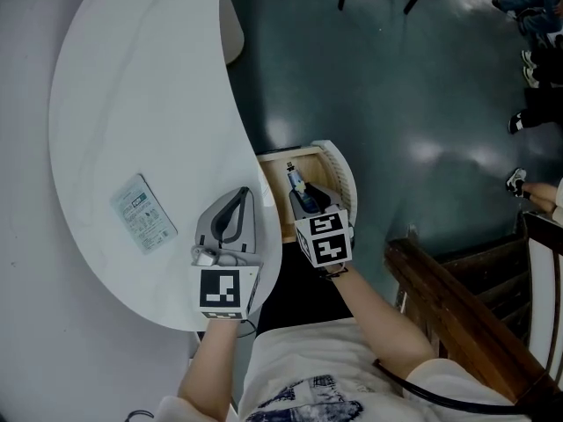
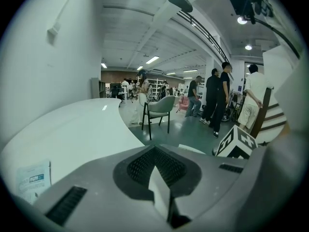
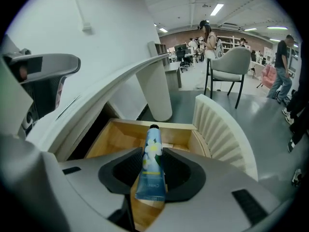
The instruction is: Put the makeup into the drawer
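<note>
My right gripper (image 3: 150, 173) is shut on a blue makeup tube (image 3: 151, 166) printed with a white flower; its black cap points away from me. The tube hangs over the open wooden drawer (image 3: 118, 139), which has a ribbed white front (image 3: 219, 129). From the head view, the right gripper (image 1: 306, 202) holds the tube (image 1: 296, 181) above the drawer (image 1: 280, 199) beside the table edge. My left gripper (image 1: 230, 227) rests over the white table (image 1: 132, 104) with its jaws shut and empty; the left gripper view shows the same gripper (image 2: 161, 190) with pads together.
A pale packet (image 1: 143, 212) lies on the table to the left of the left gripper. A wooden chair (image 1: 475, 315) stands at the right. A grey chair (image 2: 161, 111) and several standing people (image 2: 217, 98) are farther off on the dark floor.
</note>
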Available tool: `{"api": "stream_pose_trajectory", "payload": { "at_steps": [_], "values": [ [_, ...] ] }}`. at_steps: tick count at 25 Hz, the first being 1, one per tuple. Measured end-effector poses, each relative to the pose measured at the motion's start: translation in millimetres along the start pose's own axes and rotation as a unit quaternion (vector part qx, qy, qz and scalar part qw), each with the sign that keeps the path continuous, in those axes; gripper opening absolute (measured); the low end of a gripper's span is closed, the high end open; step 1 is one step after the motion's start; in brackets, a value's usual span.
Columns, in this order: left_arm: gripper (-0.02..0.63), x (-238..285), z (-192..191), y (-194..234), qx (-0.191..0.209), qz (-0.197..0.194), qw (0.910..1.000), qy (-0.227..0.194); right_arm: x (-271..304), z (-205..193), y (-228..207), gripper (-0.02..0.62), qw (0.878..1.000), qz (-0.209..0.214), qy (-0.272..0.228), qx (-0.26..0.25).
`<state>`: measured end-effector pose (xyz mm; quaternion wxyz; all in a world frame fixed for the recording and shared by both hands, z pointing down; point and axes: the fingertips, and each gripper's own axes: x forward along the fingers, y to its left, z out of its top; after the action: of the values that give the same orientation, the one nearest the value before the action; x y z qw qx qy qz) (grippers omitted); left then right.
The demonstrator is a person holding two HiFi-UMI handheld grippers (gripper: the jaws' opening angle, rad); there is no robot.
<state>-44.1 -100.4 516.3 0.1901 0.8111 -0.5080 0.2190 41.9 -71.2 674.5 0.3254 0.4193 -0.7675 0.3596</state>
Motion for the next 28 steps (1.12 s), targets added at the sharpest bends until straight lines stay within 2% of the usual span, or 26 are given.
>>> {"api": "stream_pose_trajectory", "payload": {
  "at_steps": [23,28],
  "values": [
    [0.045,16.9,-11.3,27.9,0.001,0.029,0.9993,0.022,64.1,-21.8,0.9,0.144,0.999,0.009,0.048,-0.012],
    [0.046,17.2,-11.9,28.2,0.001,0.03,0.9993,0.023,73.8,-31.4,2.0,0.144,0.997,0.014,0.077,-0.021]
  ]
}}
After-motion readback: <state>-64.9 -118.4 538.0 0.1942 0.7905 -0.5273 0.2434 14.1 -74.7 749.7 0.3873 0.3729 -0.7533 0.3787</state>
